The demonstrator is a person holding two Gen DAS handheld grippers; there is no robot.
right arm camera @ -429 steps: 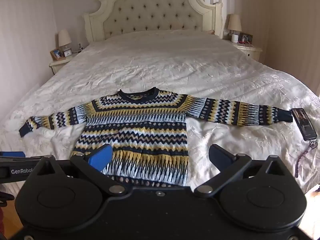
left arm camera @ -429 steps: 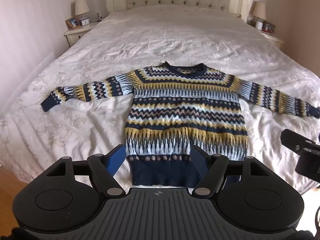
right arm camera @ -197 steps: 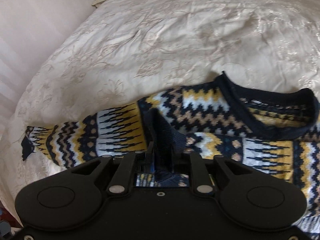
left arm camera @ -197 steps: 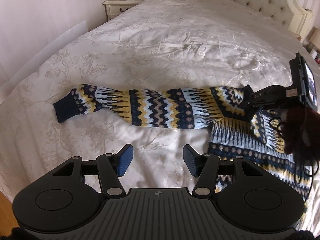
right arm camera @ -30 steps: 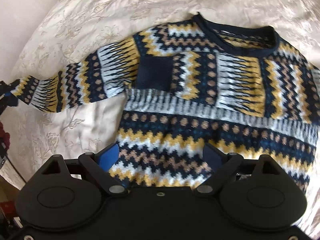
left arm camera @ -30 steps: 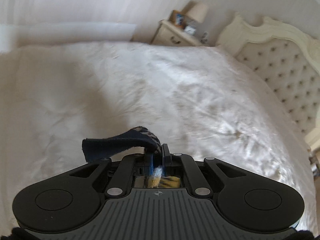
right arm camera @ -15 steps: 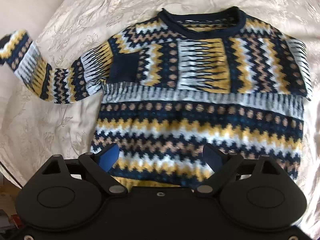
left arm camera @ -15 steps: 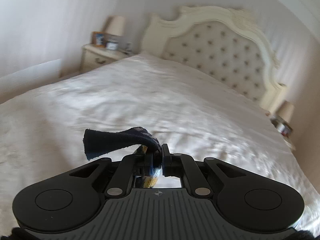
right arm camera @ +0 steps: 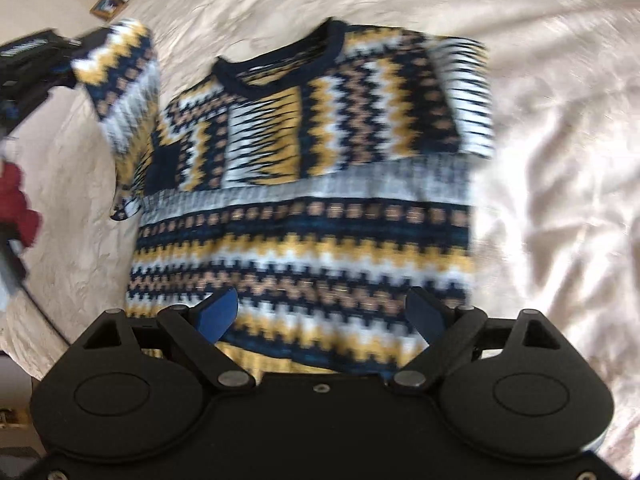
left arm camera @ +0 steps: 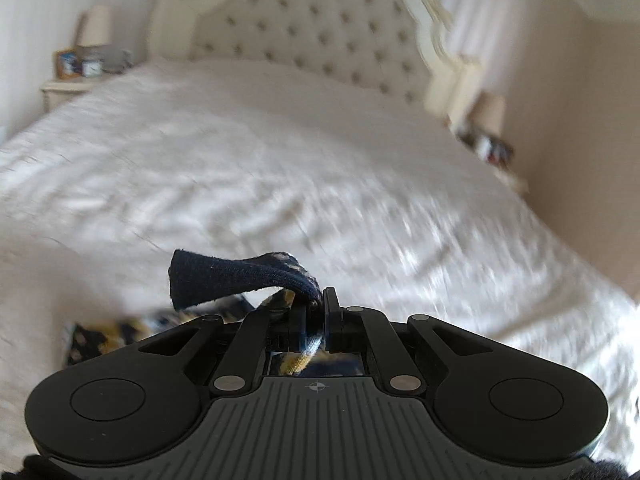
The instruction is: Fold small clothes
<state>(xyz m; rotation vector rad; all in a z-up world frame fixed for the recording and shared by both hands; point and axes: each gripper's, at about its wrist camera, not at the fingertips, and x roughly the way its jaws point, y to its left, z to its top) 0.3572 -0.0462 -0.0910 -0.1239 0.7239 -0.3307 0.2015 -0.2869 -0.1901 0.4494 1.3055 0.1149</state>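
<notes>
A navy, yellow and white patterned sweater lies flat on the white bedspread, its right sleeve folded across the chest. My left gripper is shut on the navy cuff of the other sleeve. In the right wrist view that lifted sleeve hangs in the air at the sweater's left, with the left gripper dark beside it. My right gripper hovers open over the sweater's lower hem, nothing between its blue pads.
A tufted cream headboard closes the far end of the bed. Nightstands with lamps stand at both sides. A person's dark red sleeve shows at the left edge of the right wrist view.
The left gripper has swung the held sleeve up and in toward the sweater's body, its view turning from the nightstand to the headboard. The right gripper has slid right along the hem.
</notes>
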